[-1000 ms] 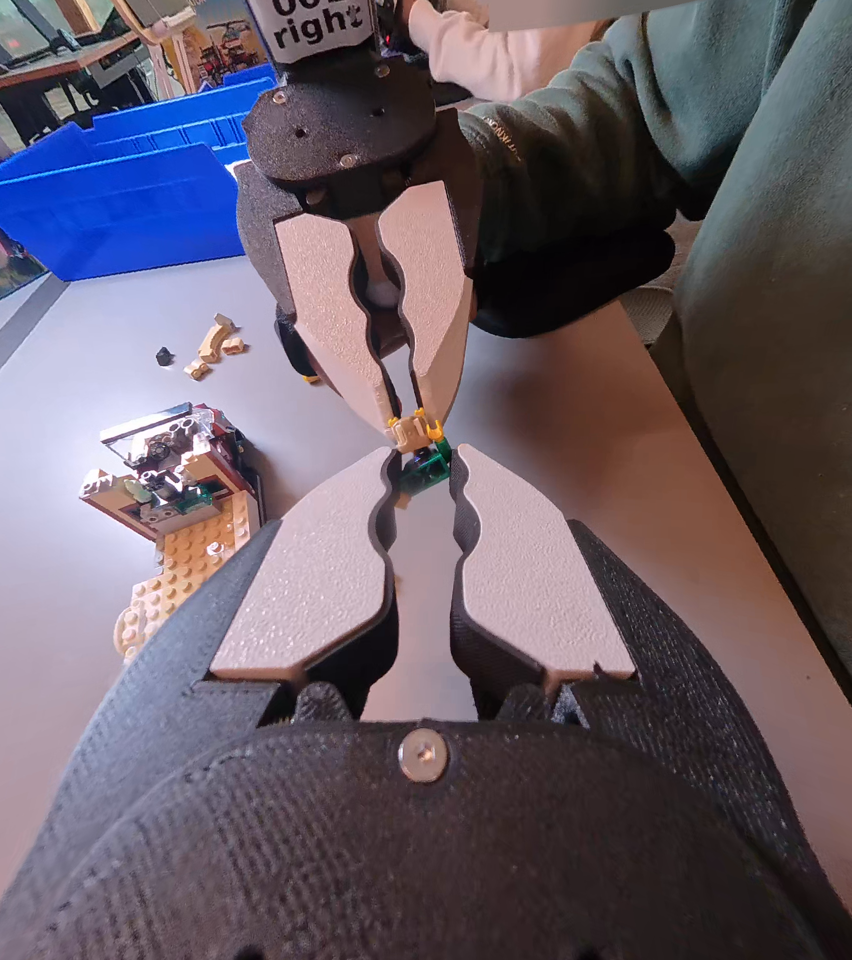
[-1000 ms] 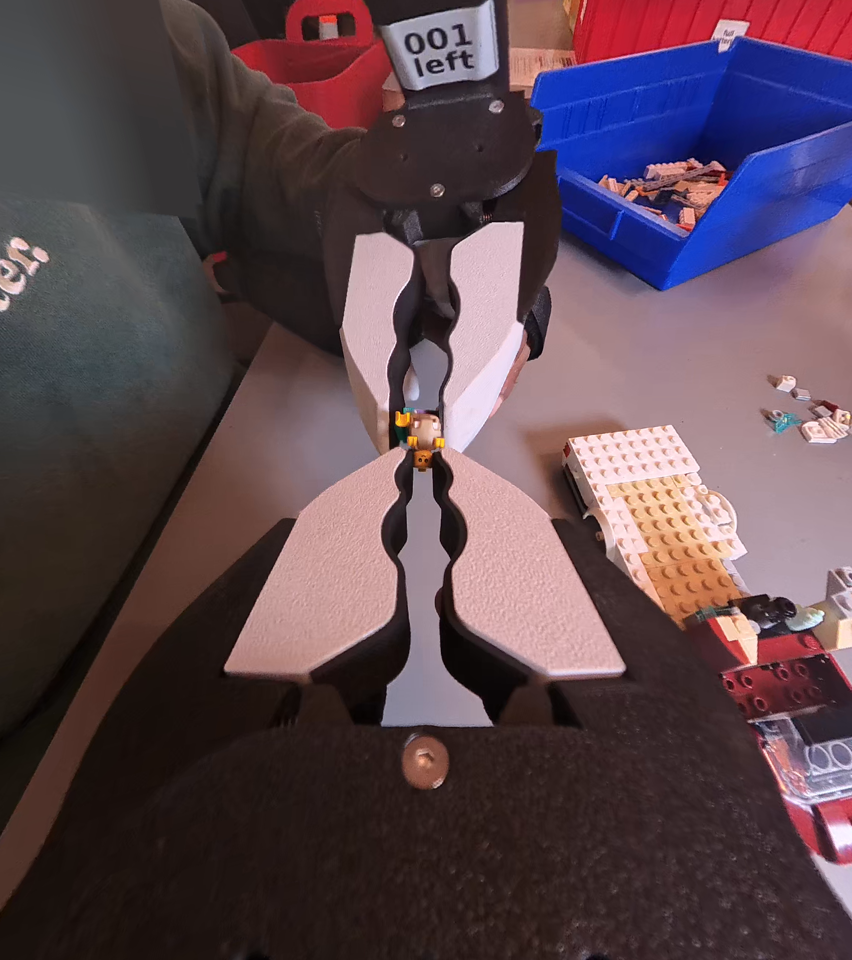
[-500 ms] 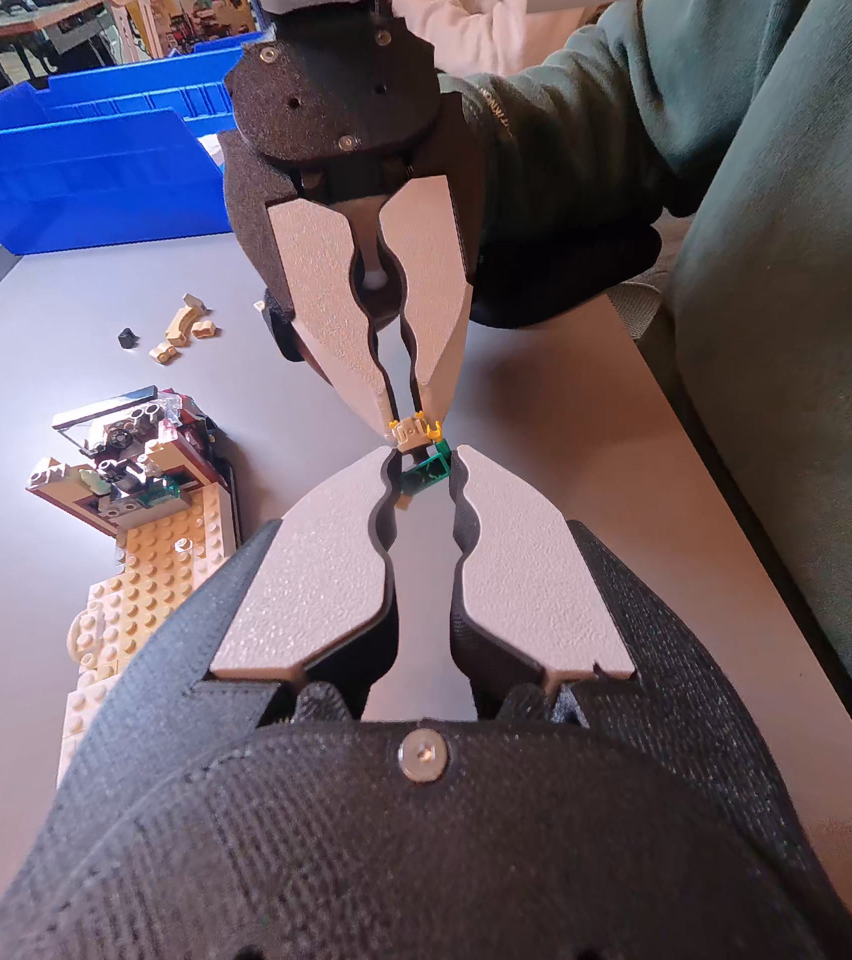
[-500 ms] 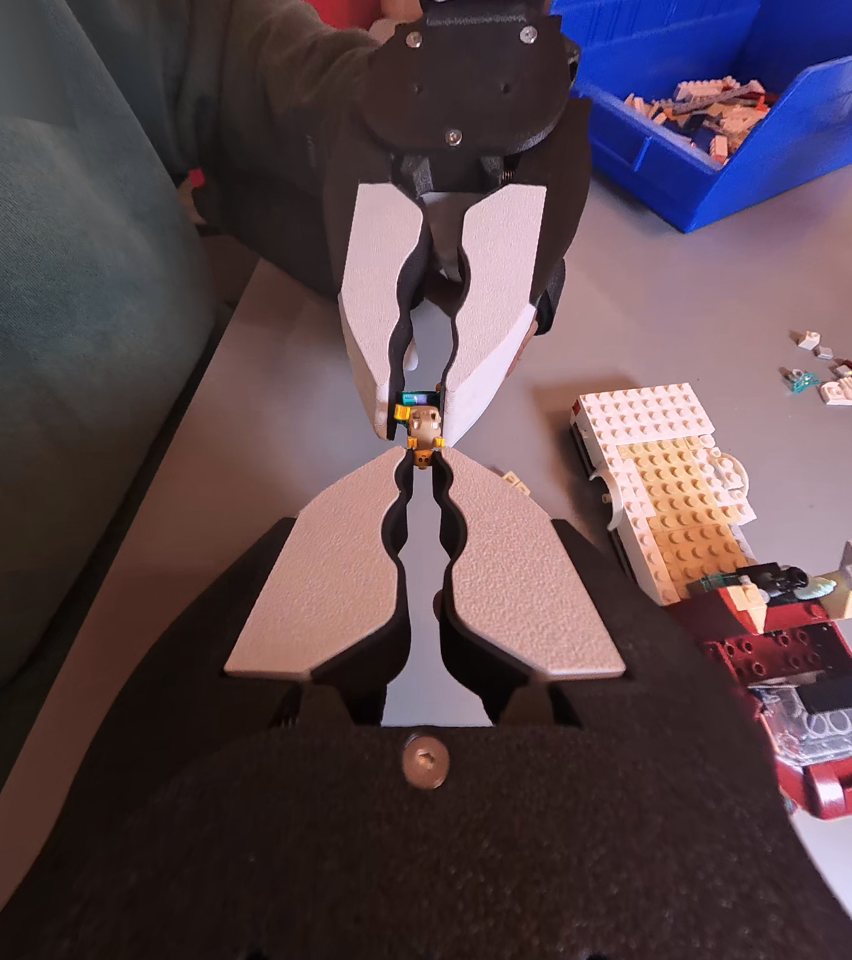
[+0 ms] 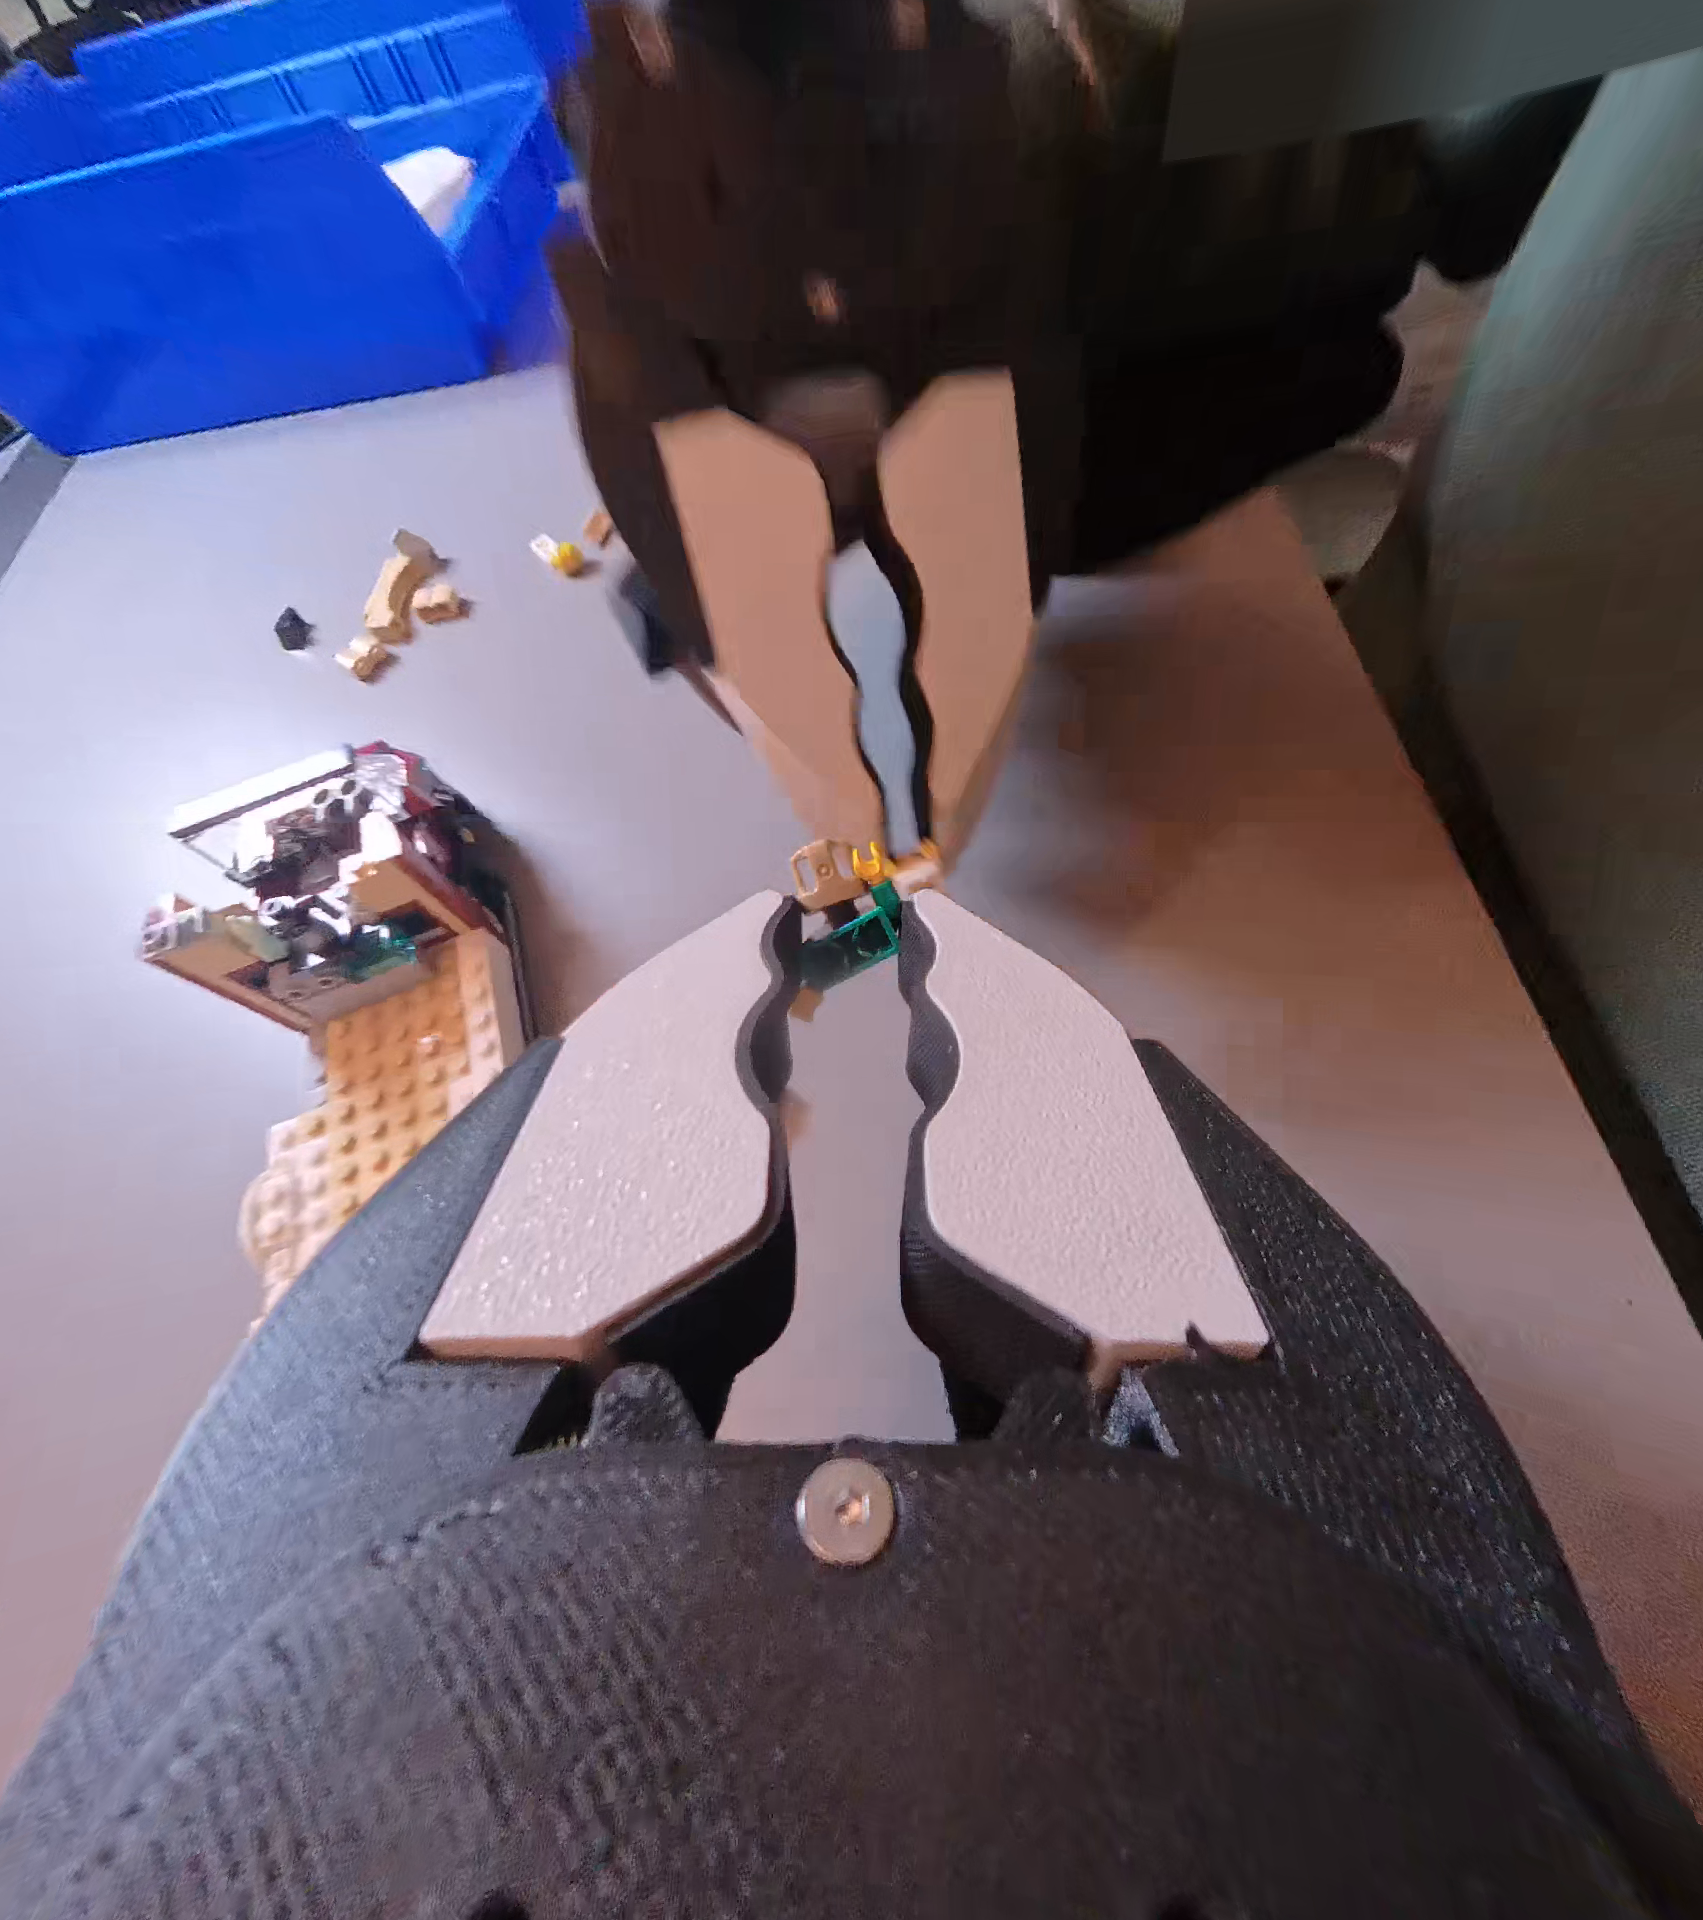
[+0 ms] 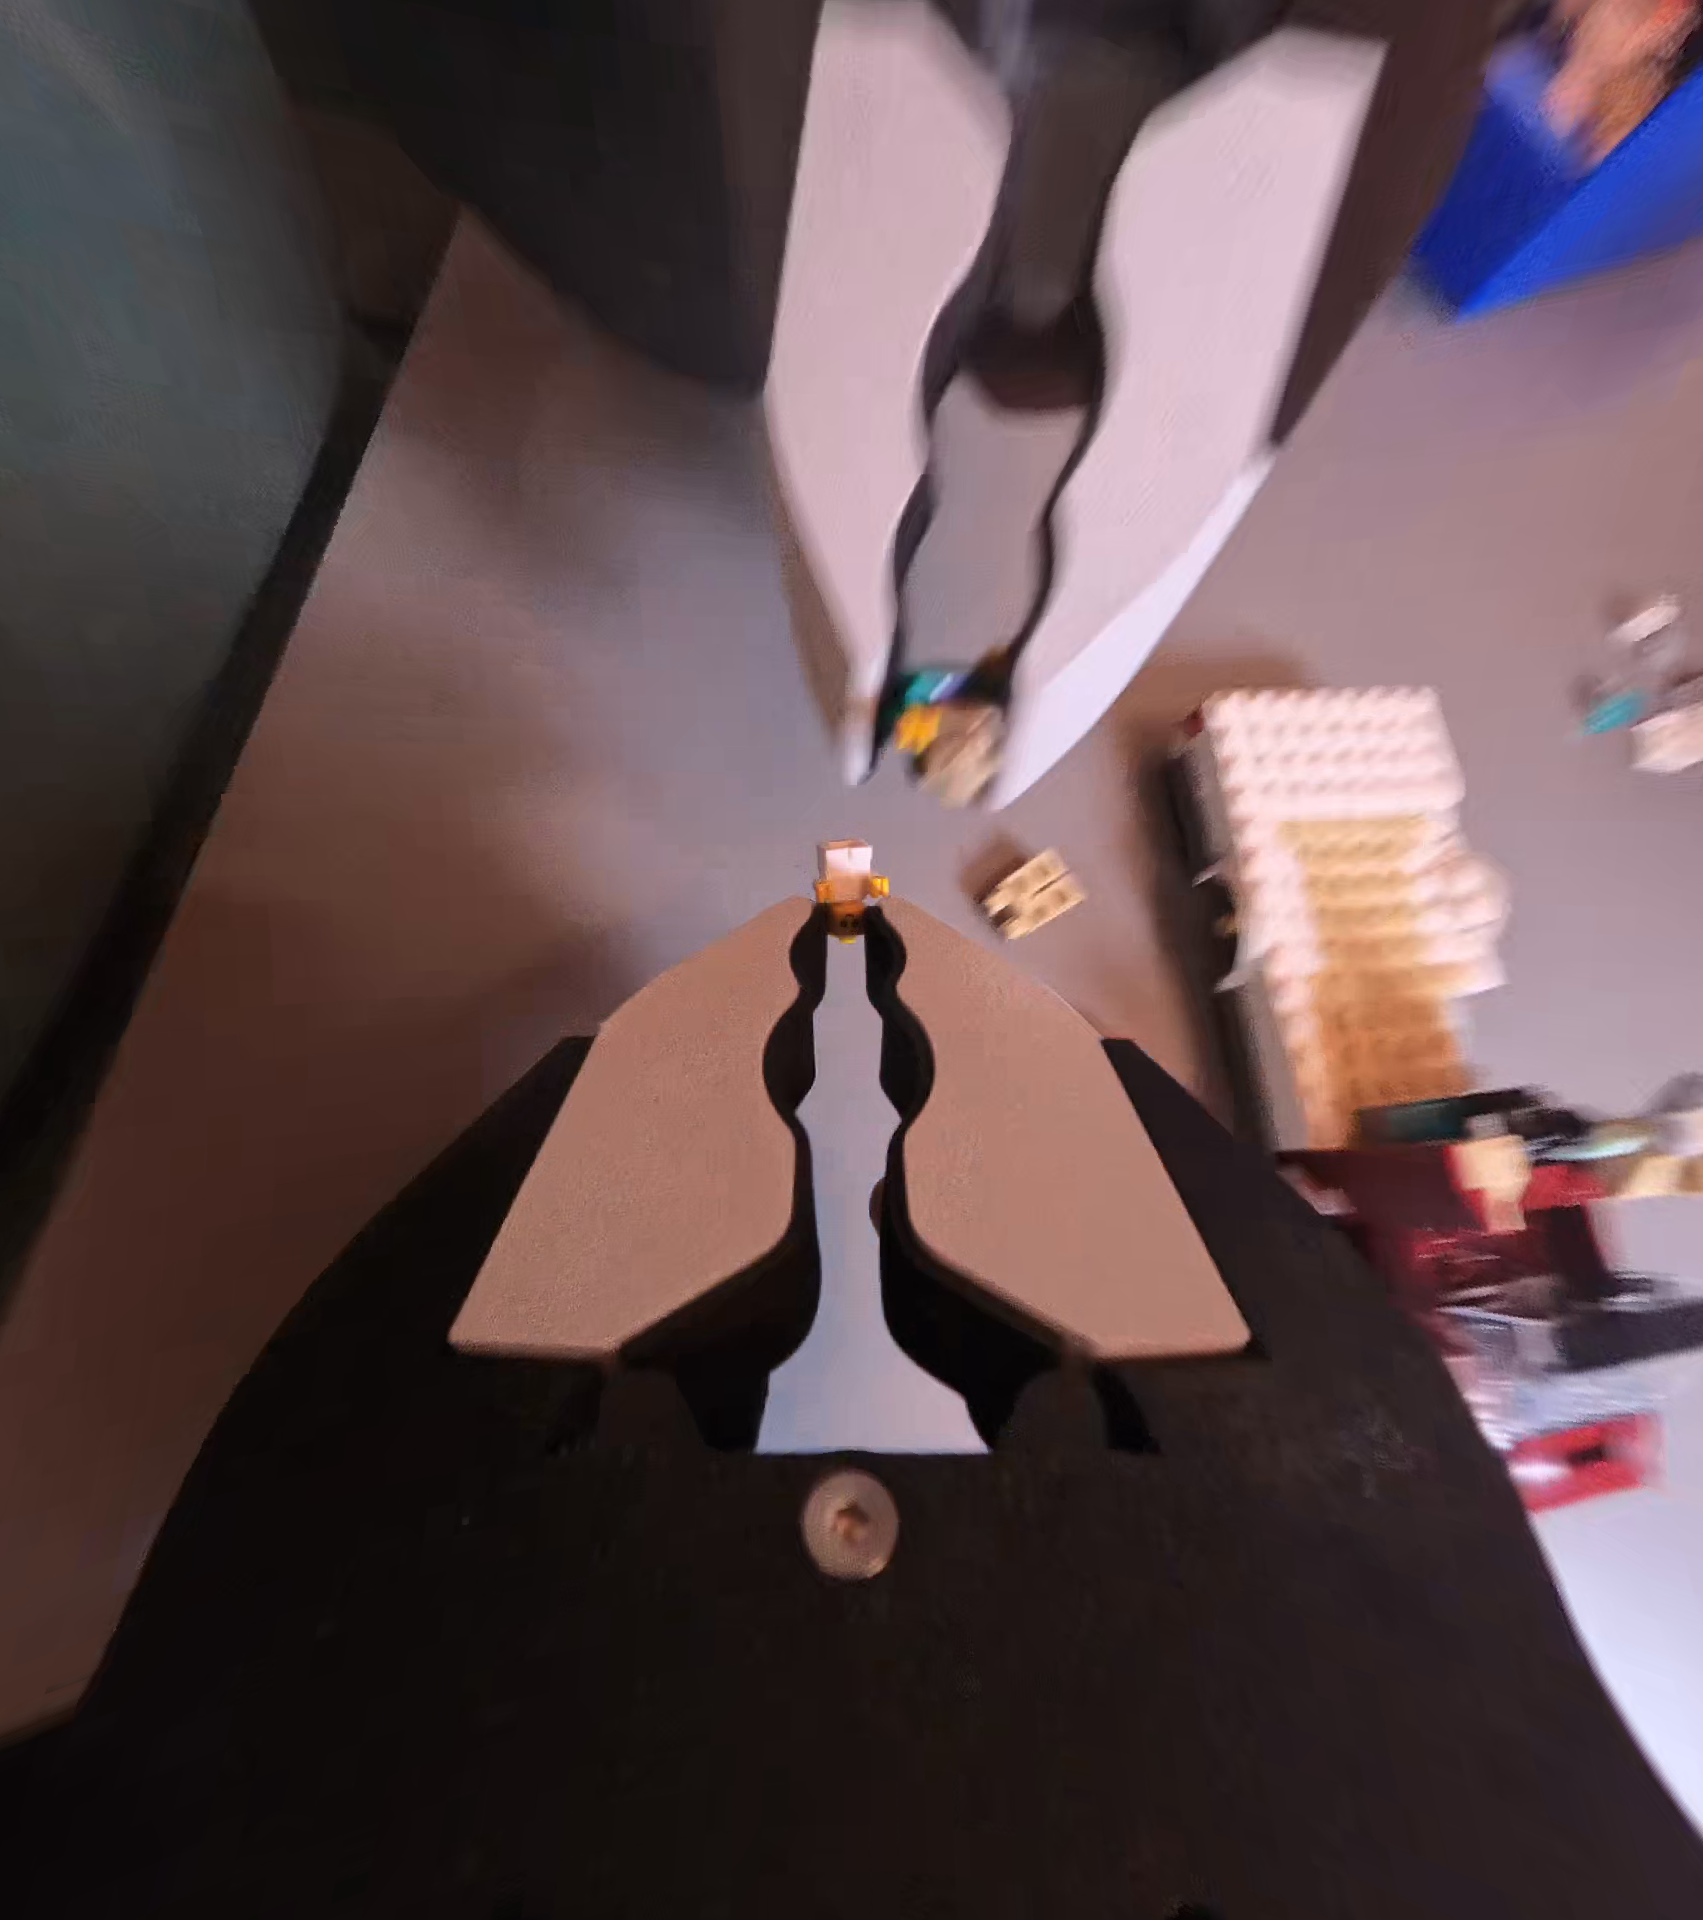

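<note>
My left gripper (image 5: 847,914) is shut on a small brick cluster (image 5: 852,948) with a green clear part, a tan part and a yellow clip. The cluster sticks out past its fingertips. It also shows, blurred, in the right wrist view (image 6: 940,727), between the left gripper's (image 6: 935,753) fingers. My right gripper (image 6: 845,920) is shut on a tiny orange and white piece (image 6: 845,883). In the left wrist view the right gripper (image 5: 904,842) points down at the cluster, tip to tip with my left one. Both hover above the grey table (image 5: 1190,935).
A tan and dark red brick model (image 5: 359,914) (image 6: 1346,894) lies on the table beside the grippers. A loose tan piece (image 6: 1029,894) lies near my right fingertips. Small loose bricks (image 5: 400,608) and blue bins (image 5: 203,260) sit farther back. A person's green sleeve (image 5: 1636,623) borders the table edge. Only a small space, under 4 cm, lies between the two pairs of fingers.
The two grippers, tip to tip on one small cluster before, have drawn apart. The orange and white piece came away in the right gripper. The green and tan part stayed in the left.
</note>
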{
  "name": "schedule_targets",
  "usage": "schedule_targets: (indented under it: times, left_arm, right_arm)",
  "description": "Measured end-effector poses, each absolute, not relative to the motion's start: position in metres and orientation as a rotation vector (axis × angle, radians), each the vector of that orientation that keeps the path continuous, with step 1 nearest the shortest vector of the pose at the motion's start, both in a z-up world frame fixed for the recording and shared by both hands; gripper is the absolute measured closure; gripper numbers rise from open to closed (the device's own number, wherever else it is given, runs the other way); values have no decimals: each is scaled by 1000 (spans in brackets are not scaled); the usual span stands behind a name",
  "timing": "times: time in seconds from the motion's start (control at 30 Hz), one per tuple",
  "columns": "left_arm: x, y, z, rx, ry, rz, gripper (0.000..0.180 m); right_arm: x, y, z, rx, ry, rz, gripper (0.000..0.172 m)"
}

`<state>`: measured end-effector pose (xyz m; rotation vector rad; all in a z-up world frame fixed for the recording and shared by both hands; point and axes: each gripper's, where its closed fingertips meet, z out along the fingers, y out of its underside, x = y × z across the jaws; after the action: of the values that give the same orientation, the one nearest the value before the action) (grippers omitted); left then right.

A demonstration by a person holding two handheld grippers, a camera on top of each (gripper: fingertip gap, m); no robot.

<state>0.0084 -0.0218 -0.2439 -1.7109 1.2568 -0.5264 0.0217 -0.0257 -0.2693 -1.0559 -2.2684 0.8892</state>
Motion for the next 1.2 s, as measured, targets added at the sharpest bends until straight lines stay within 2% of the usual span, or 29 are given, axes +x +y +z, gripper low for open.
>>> schedule_targets:
  times: [0.03, 0.27, 0.43, 0.73, 1.2]
  left_arm:
    - [12, -25, -248, -1712, 1267, -531, 162]
    - [-5, -13, -269, -1781, 1253, -441, 161]
    - [-6, -10, -277, -1818, 1229, -464, 142]
    - [6, -10, -268, -1791, 1164, -523, 169]
    - [9, -12, -257, -1735, 1206, -418, 172]
  right_arm:
    - [17, -25, -256, -1012, -2239, 871, 164]
    - [13, -14, -268, -1084, -2224, 896, 164]
    - [9, -8, -270, -1105, -2191, 896, 164]
    - [-1, -10, -272, -1089, -2158, 805, 164]
    - [5, -11, -262, -1003, -2165, 758, 164]
